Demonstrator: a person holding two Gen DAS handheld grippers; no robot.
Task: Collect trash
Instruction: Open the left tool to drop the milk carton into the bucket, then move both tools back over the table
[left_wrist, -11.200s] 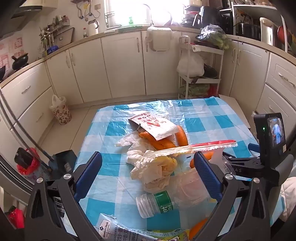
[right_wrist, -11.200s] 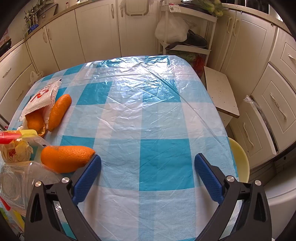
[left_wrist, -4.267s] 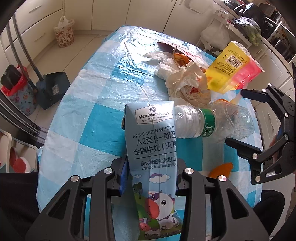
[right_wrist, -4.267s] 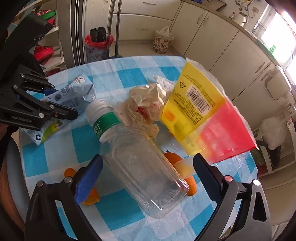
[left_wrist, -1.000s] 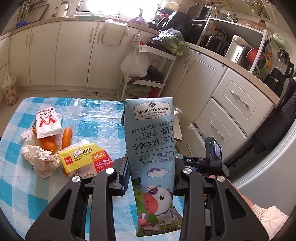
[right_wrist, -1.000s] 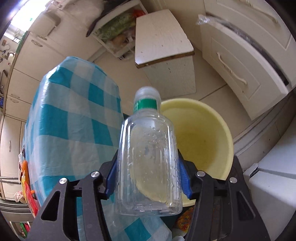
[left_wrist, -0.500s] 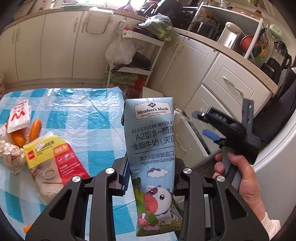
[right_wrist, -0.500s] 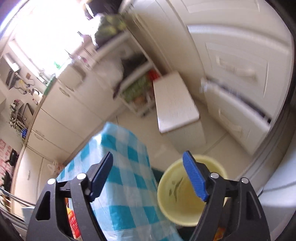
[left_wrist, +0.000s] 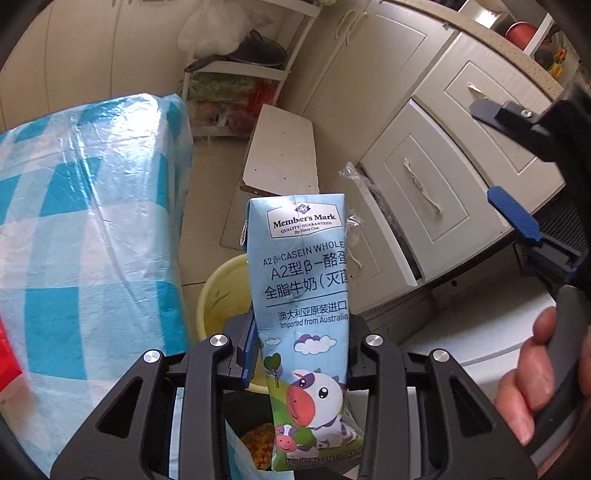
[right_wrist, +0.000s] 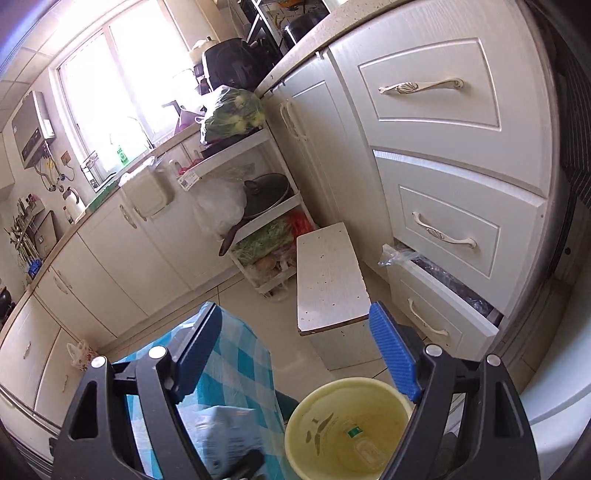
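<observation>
The left gripper (left_wrist: 301, 349) is clenched on a milk carton (left_wrist: 304, 295), its pads pressing the carton's lower half from both sides so that the carton stands upright between them, printed face toward the camera. Below and beyond the carton, in the left wrist view, sits a yellow bucket (left_wrist: 218, 291) on the floor, just right of the hanging edge of the blue-and-white checked tablecloth (left_wrist: 92, 221). The carton covers much of the bucket's mouth from this angle. The right gripper (right_wrist: 299, 350) holds nothing — its jaws have just been opening and now stand wide apart, with only floor and bucket seen between them. From the right wrist view the bucket (right_wrist: 295, 421) lies near and below, and a clear plastic bottle (right_wrist: 360, 441) with a green label lies inside on the bottom. To the bucket's left the carton shows again as a blurred pale-blue shape against the tablecloth. Farther off stands a low white stool (right_wrist: 328, 273), then a white shelf rack (right_wrist: 258, 199) with a pan and bagged vegetables. On the right the lowest cabinet drawer (right_wrist: 436, 295) is pulled partly out. In the left wrist view a hand (left_wrist: 528, 380) grips the right gripper's handle at the right edge.
</observation>
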